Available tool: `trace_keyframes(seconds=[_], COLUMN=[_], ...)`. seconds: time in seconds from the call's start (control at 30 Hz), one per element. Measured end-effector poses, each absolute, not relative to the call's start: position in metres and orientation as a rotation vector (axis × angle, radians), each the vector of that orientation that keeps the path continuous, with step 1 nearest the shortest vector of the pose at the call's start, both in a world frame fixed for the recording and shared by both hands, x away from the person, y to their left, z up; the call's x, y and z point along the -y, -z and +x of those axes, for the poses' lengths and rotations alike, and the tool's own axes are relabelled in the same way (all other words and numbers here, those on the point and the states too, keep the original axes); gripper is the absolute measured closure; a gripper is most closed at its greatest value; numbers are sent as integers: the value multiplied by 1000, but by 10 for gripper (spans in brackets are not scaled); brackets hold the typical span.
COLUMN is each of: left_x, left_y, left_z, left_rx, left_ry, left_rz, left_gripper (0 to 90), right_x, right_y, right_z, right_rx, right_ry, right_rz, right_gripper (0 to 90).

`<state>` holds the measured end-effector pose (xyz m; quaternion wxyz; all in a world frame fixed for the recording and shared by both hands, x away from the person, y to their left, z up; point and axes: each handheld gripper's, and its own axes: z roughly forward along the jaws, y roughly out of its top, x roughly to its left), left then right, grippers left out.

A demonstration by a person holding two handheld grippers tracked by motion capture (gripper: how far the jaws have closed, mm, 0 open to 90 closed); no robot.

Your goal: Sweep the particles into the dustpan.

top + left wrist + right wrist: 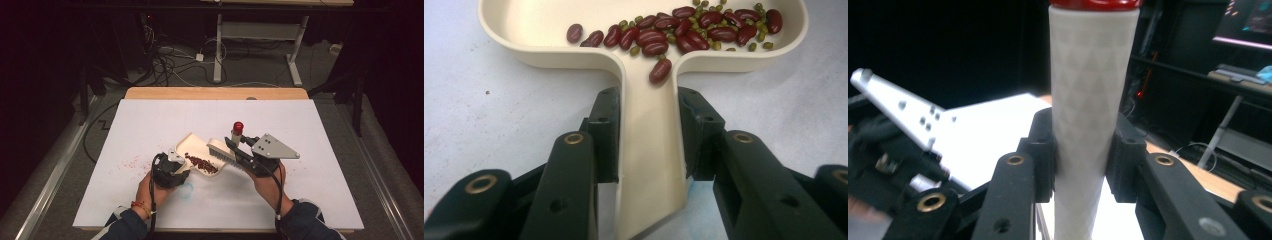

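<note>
Between closed jaws, dustpan handle (pan away), lengthwise.

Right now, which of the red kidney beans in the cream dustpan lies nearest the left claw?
The lone dark red kidney bean at the mouth of the cream plastic dustpan's handle; the others lie farther back in the pan.

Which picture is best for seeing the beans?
The left gripper view: the beans lie close up in the cream dustpan, red ones and small green ones easy to tell apart. In the high view they are just a small dark-red patch. The right gripper view looks elsewhere.
</note>
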<state>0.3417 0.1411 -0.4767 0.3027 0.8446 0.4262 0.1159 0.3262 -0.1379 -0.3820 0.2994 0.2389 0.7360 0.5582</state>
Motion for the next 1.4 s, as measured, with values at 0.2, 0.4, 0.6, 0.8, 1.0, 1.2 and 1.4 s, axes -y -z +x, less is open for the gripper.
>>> trace_keyframes(seconds=[0.2,0.4,0.6,0.8,1.0,1.2,1.4], left_x=[-142,-147,-156,-165,-173,-179,-191], left_y=[476,475,476,476,475,479,481], left_z=[340,338,337,333,330,329,324], left_rx=[-1116,-1117,-1137,-1144,-1123,-1140,-1196], left_ry=[-318,-327,-319,-336,-373,-370,-369], left_rz=[2238,2239,2226,2215,2182,2202,2201], left_gripper=[635,635,635,635,636,636,636], right_x=[157,174,186,194,206,220,238], right_y=[383,381,380,379,380,380,380], right_z=[318,313,315,315,314,312,311], right_rx=[-1990,-1980,-1983,-2039,-2050,-2049,-2048], right_ry=[-1476,-1460,-1452,-1450,-1449,-1437,-1402], right_rz=[615,625,651,618,624,639,680], right_gripper=[700,699,699,699,698,698,698])
